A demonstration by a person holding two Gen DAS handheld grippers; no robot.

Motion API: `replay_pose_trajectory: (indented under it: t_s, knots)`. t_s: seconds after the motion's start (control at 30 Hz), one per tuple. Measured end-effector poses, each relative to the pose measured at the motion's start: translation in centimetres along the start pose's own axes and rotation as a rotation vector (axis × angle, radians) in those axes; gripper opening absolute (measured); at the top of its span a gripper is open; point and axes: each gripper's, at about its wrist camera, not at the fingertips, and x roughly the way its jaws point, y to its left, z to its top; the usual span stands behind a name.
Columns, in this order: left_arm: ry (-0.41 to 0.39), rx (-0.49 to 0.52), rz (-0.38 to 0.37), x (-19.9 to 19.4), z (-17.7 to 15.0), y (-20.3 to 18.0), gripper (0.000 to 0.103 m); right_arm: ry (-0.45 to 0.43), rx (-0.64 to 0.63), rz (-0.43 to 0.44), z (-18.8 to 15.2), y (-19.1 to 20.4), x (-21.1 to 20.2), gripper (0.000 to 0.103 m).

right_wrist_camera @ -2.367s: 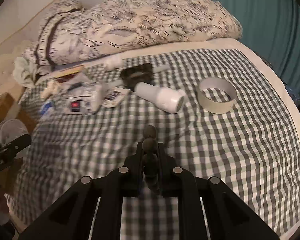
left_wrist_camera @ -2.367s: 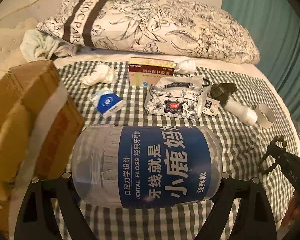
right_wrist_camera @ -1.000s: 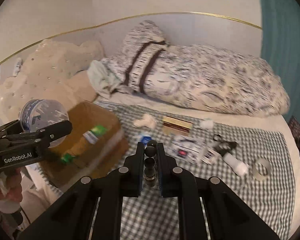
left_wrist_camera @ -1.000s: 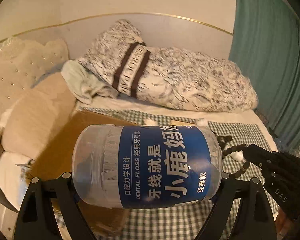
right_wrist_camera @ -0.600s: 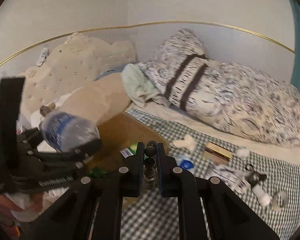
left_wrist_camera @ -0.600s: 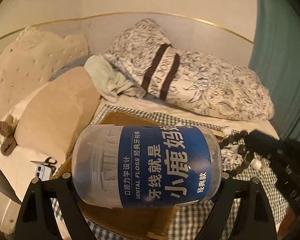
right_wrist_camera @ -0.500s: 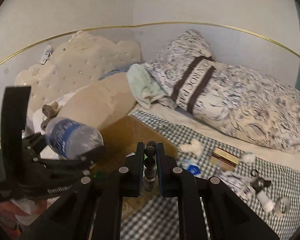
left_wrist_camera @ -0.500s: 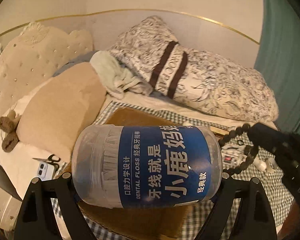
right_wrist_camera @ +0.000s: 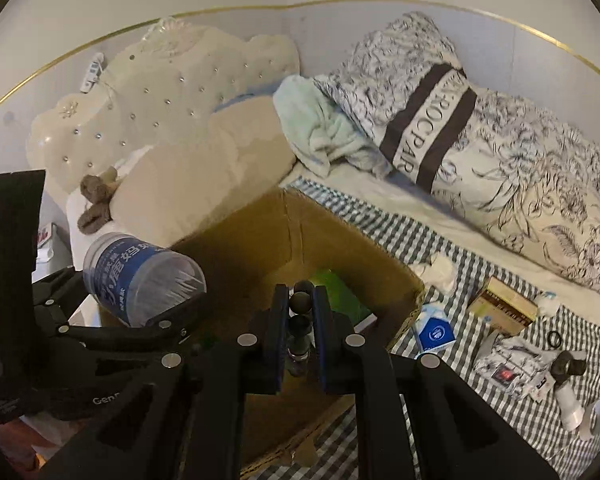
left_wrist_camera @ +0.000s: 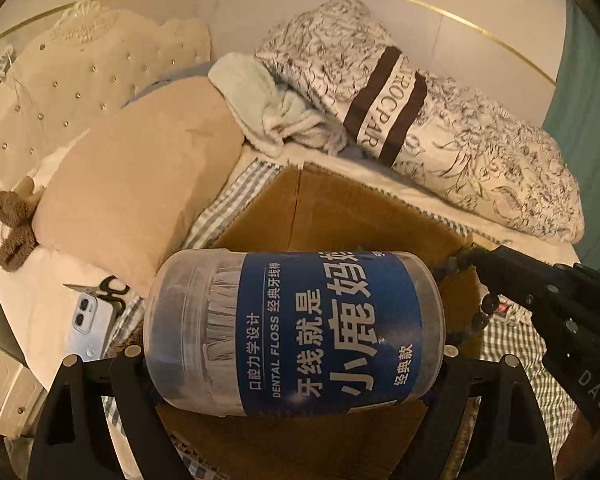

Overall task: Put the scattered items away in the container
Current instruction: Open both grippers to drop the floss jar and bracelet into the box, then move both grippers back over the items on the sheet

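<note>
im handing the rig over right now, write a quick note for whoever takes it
Left gripper: shut on the dental floss jar, over the cardboard box.
Right gripper: shut on the bead string, also above the box.
Done: a green packet is already in the box.
Left: drop both, then collect the blue packet, medicine box, floral pouch, white bottle, tape roll and crumpled tissues from the checked sheet.
</note>
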Motion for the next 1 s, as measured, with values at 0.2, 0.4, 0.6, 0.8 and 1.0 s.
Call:
replay_pose_trajectory:
  t_s: [0.2,0.4,0.6,0.8,1.0]
  knots:
    - [0.036,-0.006,-0.005,1.4,-0.4,0.3,0.091,0.012,0.031,-0.017,0.0,-0.8,1.1,0.014]
    - [0.047,-0.010,0.043,1.7,-0.5,0.4,0.102,-0.057,0.093,-0.052,0.2,-1.7,-0.2,0.072]
    - [0.052,-0.023,0.025,1.0,-0.5,-0.3,0.103,-0.067,0.127,-0.076,-0.5,-3.1,-1.4,0.072]
    - [0.033,0.011,0.007,-0.5,-0.7,-2.7,0.103,-0.066,0.179,-0.105,-2.3,-5.8,-3.2,0.072]
    - [0.014,0.052,-0.021,-1.9,-1.3,-6.3,0.103,-0.072,0.237,-0.146,-4.1,-9.3,-5.6,0.072]
